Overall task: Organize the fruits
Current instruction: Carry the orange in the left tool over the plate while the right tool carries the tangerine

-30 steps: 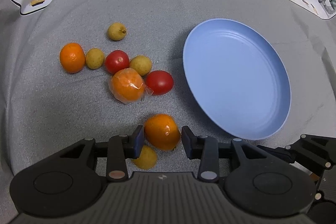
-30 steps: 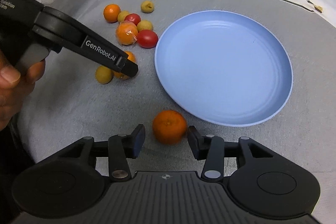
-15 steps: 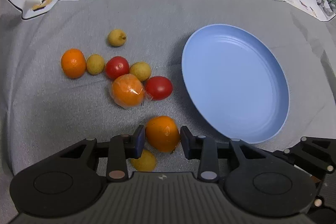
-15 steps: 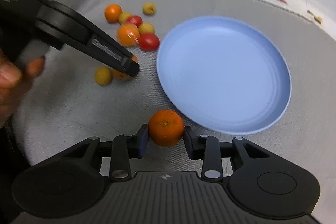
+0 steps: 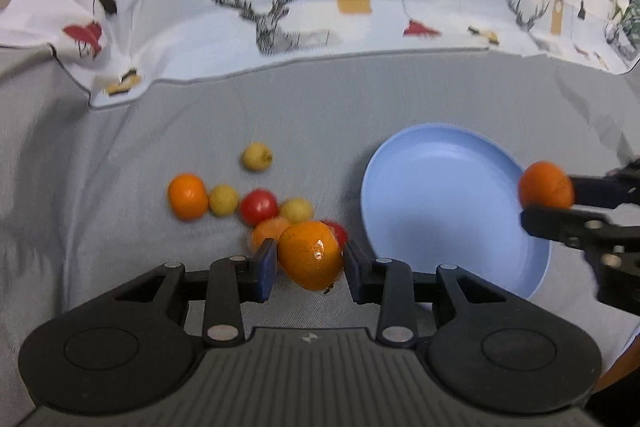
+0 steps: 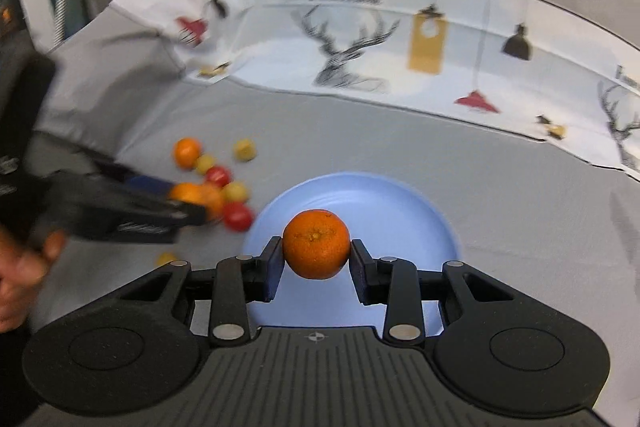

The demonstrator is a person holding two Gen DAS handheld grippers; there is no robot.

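Blue plate [image 6: 432, 223] bare, open from above; fruit cluster [image 5: 256, 207] crowds counter [image 5: 120, 155] just left of it.

1. The left gripper [image 5: 310, 263] is black plastic, with dark blue pads on its fingertips [image 5: 267, 263].
2. Behind its fingers: silver round screws, two round discs, a ribbed grey housing.
3. The right gripper [image 6: 316, 259] looks the same.
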